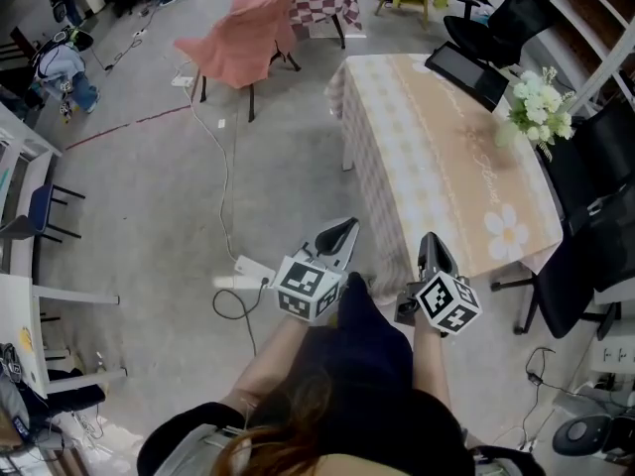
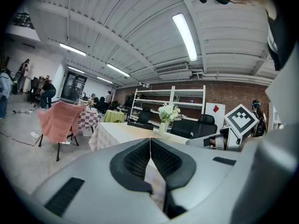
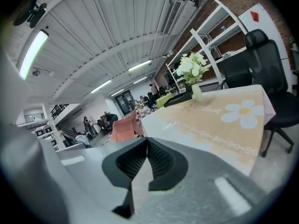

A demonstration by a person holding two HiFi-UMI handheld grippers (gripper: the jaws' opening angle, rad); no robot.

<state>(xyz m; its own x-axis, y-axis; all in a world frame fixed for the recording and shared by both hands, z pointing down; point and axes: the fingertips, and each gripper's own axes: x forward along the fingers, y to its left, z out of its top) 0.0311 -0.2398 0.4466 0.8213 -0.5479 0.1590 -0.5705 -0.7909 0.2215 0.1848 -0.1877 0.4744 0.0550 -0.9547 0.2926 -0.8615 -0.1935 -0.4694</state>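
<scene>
Presently the left gripper (image 1: 346, 230) and right gripper (image 1: 433, 243) hang near the counter (image 1: 437, 157). Fingers of both are pressed together, empty.

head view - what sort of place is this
Probably a big open workspace or lab hall, not a home: a bare concrete floor with a power strip and trailing cables, a cloth-covered table beside a black office chair, and metal shelving against a brick wall.
</scene>
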